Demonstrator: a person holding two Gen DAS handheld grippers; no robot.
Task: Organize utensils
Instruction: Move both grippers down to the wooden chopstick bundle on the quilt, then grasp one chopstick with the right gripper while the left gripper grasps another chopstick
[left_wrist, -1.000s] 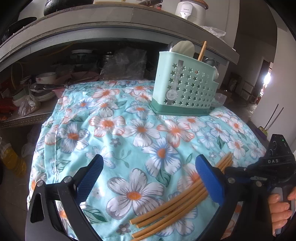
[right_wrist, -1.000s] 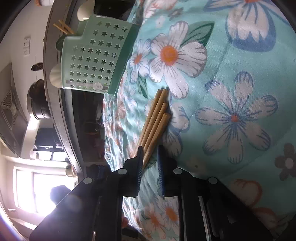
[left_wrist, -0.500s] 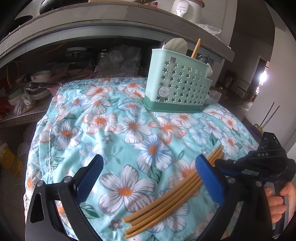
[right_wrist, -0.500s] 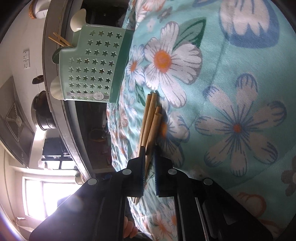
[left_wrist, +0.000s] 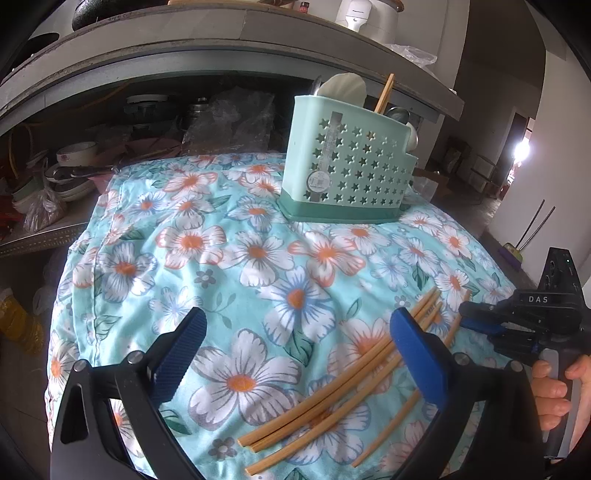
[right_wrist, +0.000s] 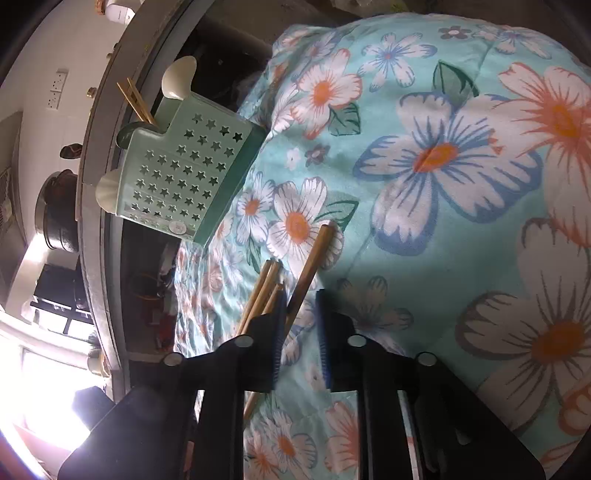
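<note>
Several wooden chopsticks (left_wrist: 332, 391) lie on a floral cloth (left_wrist: 229, 258). A mint green utensil holder with star holes (left_wrist: 351, 166) stands at the far side, holding a spoon and chopsticks; it also shows in the right wrist view (right_wrist: 184, 173). My left gripper (left_wrist: 295, 354) is open and empty above the cloth, near the chopsticks. My right gripper (right_wrist: 301, 325) has its jaws slightly apart around one chopstick (right_wrist: 310, 266), which is angled away from the other chopsticks (right_wrist: 262, 291). The right gripper also shows in the left wrist view (left_wrist: 476, 321).
A grey counter slab (left_wrist: 221, 40) overhangs the back, with a white appliance (left_wrist: 365, 14) on top and bowls (left_wrist: 74, 155) and bags on the shelf below. The cloth drops off at its left and front edges.
My right gripper has rolled and lifted one chopstick away from the pile, its jaws now slightly wider. The left gripper has drawn back a little.
</note>
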